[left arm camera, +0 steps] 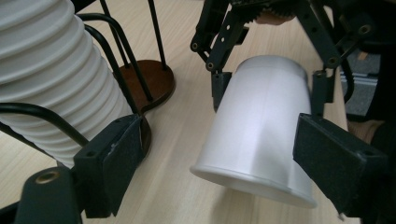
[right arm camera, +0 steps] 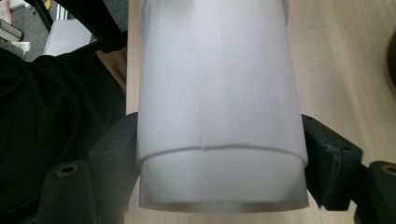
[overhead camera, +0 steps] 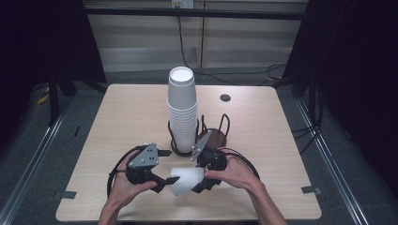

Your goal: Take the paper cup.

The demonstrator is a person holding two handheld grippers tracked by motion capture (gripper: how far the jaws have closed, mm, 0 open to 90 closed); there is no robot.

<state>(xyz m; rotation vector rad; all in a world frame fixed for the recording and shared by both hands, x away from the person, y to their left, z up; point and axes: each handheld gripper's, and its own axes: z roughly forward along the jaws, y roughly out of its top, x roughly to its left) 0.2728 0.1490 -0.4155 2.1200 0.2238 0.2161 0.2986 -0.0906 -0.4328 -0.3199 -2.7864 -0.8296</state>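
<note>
White paper cup point(overhead camera: 187, 180), lower centre: light, thin-walled, easily crushed. Right gripper point(overhead camera: 202, 180) pinches its sides; left gripper point(overhead camera: 172, 179) jaws spread, one near its rim.

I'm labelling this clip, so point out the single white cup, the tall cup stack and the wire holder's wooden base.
single white cup point(left arm camera: 259, 126), left gripper view, middle of its side wall
cup stack point(overhead camera: 182, 110), high view, mid-height of the stack
wooden base point(left arm camera: 156, 81), left gripper view, bare top

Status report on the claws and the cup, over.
Right claw clamped on cup, held sideways over the table. Left claw open, one pad at the rim. Cup stack in rack close behind.
</note>
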